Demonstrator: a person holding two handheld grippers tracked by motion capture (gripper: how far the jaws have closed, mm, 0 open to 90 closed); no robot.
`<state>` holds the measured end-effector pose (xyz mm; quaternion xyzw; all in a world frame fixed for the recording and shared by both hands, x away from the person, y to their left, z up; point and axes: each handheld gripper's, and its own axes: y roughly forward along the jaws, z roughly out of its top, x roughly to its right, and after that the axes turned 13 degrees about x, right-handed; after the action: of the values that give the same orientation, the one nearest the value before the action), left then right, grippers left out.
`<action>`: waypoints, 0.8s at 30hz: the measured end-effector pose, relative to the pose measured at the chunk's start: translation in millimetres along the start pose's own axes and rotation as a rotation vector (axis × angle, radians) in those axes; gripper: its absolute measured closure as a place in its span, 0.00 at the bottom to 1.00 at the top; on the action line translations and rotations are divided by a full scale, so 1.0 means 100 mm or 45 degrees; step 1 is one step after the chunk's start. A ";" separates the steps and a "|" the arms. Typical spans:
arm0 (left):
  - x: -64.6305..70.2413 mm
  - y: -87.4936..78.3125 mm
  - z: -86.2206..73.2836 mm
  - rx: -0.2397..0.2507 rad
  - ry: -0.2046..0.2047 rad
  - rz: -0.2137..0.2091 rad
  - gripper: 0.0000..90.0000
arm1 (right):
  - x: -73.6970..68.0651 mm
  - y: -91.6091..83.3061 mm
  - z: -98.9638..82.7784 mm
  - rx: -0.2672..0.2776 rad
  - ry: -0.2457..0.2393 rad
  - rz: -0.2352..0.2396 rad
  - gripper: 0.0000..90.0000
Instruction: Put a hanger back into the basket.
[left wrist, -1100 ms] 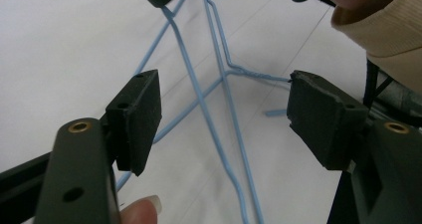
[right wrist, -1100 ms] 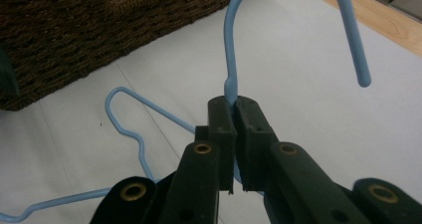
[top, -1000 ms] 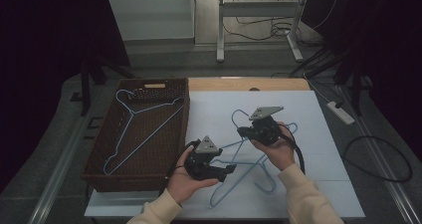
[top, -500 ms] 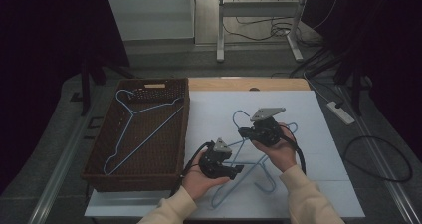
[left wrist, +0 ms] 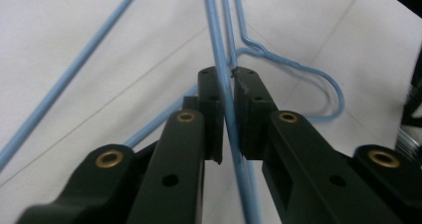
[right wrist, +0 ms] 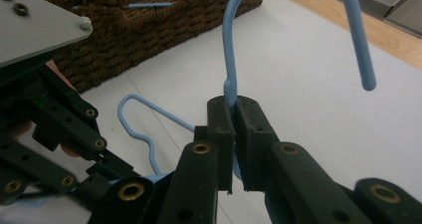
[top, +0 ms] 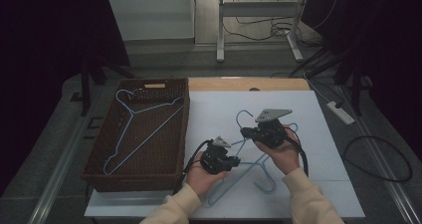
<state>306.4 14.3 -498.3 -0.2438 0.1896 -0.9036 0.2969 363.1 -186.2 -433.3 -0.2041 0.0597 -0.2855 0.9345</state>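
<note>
Jaws of both my left gripper (left wrist: pixel 228 112) and right gripper (right wrist: pixel 234 129) clench the blue wire hanger (top: pixel 249 159) on the table (top: pixel 323 149) — light, springy, slick; grip near the neck.

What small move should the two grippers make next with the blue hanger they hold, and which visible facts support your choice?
Probably lift together and carry it toward the wicker basket. The left gripper, whose jaws have just been closing, now pinches a wire of the blue hanger; the right gripper is clamped at the base of its hook. One hanger in the basket already lies there.
</note>
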 end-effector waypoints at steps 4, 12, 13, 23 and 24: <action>-0.02 -0.03 0.00 0.049 -0.032 0.011 0.95 | 0.00 -0.08 -0.01 0.051 0.029 -0.007 0.88; 0.01 -0.08 0.01 0.099 -0.027 0.011 0.95 | -0.11 -0.54 -0.19 0.210 0.100 -0.078 0.54; 0.02 -0.09 0.01 0.109 -0.025 0.013 0.95 | -0.12 -0.60 -0.24 0.210 0.102 -0.093 0.51; 0.03 -0.19 0.00 0.160 -0.025 -0.022 0.96 | -0.07 -0.99 -0.80 0.195 0.162 -0.185 0.37; 0.03 -0.20 0.00 0.163 -0.024 -0.022 0.96 | -0.07 -1.01 -0.82 0.196 0.169 -0.184 0.37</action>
<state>295.2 27.4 -487.4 -0.2343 0.1267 -0.9141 0.3058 287.3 -287.5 -465.6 -0.1161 0.0846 -0.3689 0.9183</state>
